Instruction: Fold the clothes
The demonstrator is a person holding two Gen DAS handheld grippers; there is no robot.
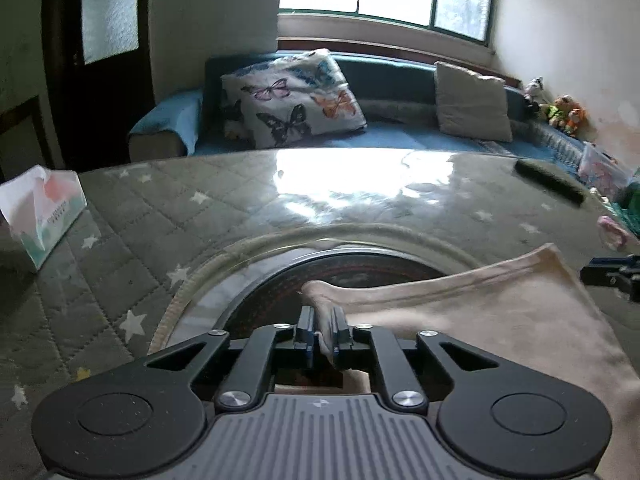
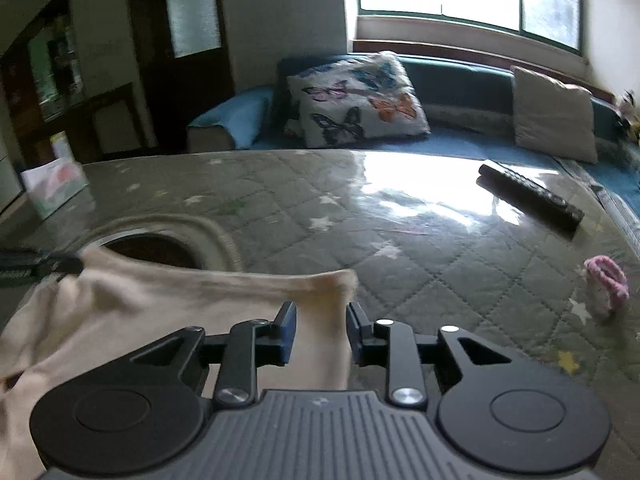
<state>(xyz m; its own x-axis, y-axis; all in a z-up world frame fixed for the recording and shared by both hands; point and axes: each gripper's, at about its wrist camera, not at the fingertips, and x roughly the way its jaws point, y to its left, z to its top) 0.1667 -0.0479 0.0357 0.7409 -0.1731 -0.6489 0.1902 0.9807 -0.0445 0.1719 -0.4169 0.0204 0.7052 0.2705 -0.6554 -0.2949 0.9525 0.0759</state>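
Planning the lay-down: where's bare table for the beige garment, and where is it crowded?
Free: the quilted table cover ahead of the right gripper, between the round cutout and the remote. Also between the tissue box and the cutout. Crowded: right edge, by the pink knit item and remote.

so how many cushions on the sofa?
2. The butterfly-print cushion leans at the blue sofa's left end; the plain beige cushion sits toward its right. Others may be out of frame.
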